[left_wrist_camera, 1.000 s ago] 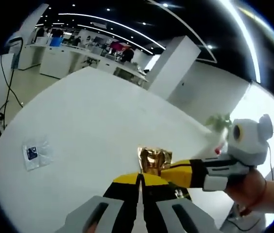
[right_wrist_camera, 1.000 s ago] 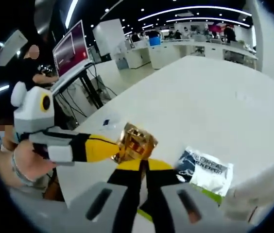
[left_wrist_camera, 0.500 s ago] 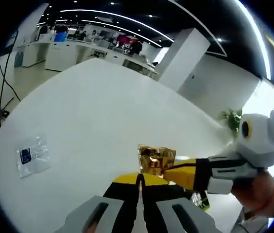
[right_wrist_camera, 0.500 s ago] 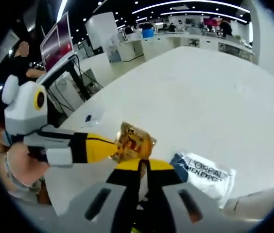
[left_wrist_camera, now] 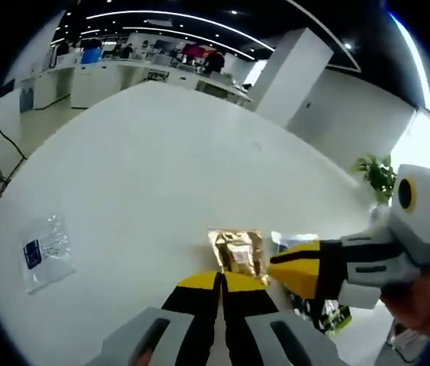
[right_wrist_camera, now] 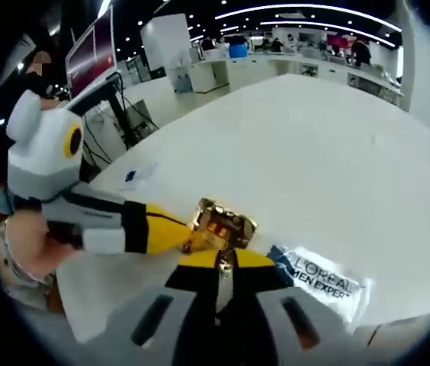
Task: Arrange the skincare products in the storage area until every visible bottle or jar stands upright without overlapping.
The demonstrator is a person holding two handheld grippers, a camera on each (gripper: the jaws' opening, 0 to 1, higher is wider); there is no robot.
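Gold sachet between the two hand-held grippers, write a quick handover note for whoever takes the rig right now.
Left hand-held gripper: shut on the gold sachet, held above the white table.
Right hand-held gripper: shut on the same sachet's other edge.
A silver L'Oreal sachet lies flat beside them near the table edge; a small clear sachet lies apart on the left gripper's side.
Done: nothing stands upright yet.
Left: set the gold sachet down without overlap, then tidy the other two. No bottle or jar shows here.
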